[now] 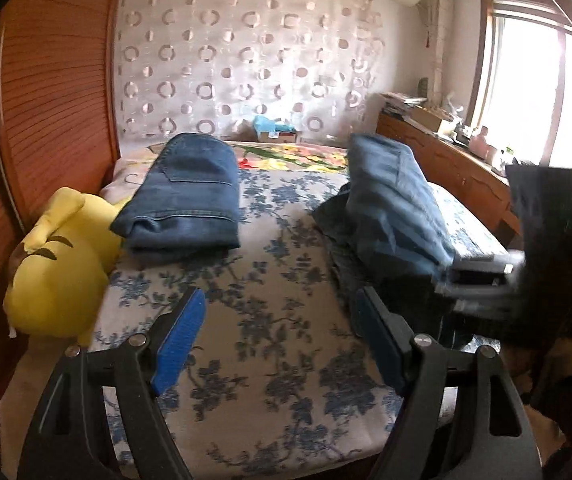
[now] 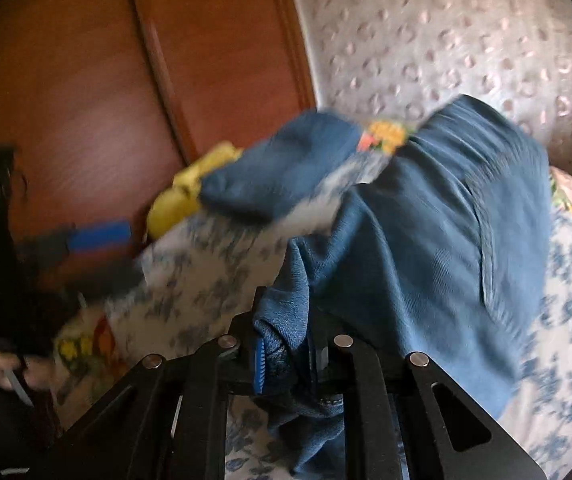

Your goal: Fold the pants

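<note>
A blue pair of jeans [image 1: 394, 208] lies bunched on the right of the bed, on top of a darker garment [image 1: 338, 248]. My right gripper [image 2: 286, 364] is shut on a fold of this denim [image 2: 426, 240], which drapes up and away from the pads. In the left wrist view the right gripper [image 1: 482, 276] shows blurred at the jeans' near end. A folded pair of jeans [image 1: 185, 200] rests at the far left of the bed. My left gripper [image 1: 277, 344] hovers open above the floral bedspread [image 1: 269, 360], with nothing between its blue pads.
A yellow plush toy [image 1: 57, 276] lies along the bed's left edge against a wooden wardrobe [image 1: 45, 120]. A low wooden cabinet [image 1: 446, 160] with clutter runs along the right under a bright window. A patterned curtain [image 1: 245, 60] hangs behind the bed.
</note>
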`<state>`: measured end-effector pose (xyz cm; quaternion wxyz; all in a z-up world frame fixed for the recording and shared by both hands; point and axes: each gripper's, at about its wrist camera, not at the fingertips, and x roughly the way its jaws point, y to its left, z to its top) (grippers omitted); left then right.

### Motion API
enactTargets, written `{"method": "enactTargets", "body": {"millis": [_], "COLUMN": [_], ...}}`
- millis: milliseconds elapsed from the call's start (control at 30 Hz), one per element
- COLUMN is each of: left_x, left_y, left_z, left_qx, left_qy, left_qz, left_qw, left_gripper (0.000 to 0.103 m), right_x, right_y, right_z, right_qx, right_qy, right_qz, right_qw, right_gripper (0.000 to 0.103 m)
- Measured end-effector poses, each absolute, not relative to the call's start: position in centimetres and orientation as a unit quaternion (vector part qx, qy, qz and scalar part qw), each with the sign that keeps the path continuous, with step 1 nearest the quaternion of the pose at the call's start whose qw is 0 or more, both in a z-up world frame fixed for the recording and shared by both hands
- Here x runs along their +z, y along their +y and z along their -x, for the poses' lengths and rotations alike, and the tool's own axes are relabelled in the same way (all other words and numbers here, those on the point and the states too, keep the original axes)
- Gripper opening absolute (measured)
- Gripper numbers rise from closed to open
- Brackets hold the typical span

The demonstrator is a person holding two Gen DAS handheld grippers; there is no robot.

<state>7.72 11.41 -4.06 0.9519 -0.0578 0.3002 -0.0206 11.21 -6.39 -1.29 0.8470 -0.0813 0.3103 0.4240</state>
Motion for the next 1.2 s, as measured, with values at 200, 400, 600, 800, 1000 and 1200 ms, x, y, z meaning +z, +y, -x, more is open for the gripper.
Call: {"method": "enactTargets", "body": {"millis": [200,400,600,800,1000,1200], "left_x": [-4.0,-3.6,-3.7,-5.0,-7.5,-8.9], "left_y": [12.2,11.0,8.7,6.2,5.5,5.6], "left_z": [-7.9,-8.4,-10.6,-13.8,-16.1,-15.9], "left_qx": [-0.019,-0.032,-0.061,-0.101,-0.115,-0.134], "left_qy": [0.298,0.295,0.301,0.319,0.362,0.385], "left_qz": [0.062,0.060,0.054,0.053,0.053,0.071], "left_qw": [0.952,0.953,0.950,0.941,0.924,0.910], "left_gripper": [0.078,0.078,0.078,0.078,0.060,0.036], "right_x": [-1.6,1.9,5.0,4.8,3.6,2.6], "right_y": [-5.4,-7.7,-10.7,-12.7,-12.4,-11.1], "right_z": [-11.9,-9.4,-9.8,-14.3,-19.8,-26.3], "right_qx": [0.423,0.424,0.382,0.316,0.314,0.314], "right_qy": [0.333,0.304,0.261,0.258,0.291,0.325], "right_qz": [0.088,0.083,0.096,0.097,0.073,0.054], "right_qw": [0.838,0.849,0.882,0.908,0.901,0.891], "right_gripper": [0.023,0.038,0.044,0.050,0.055,0.058]}}
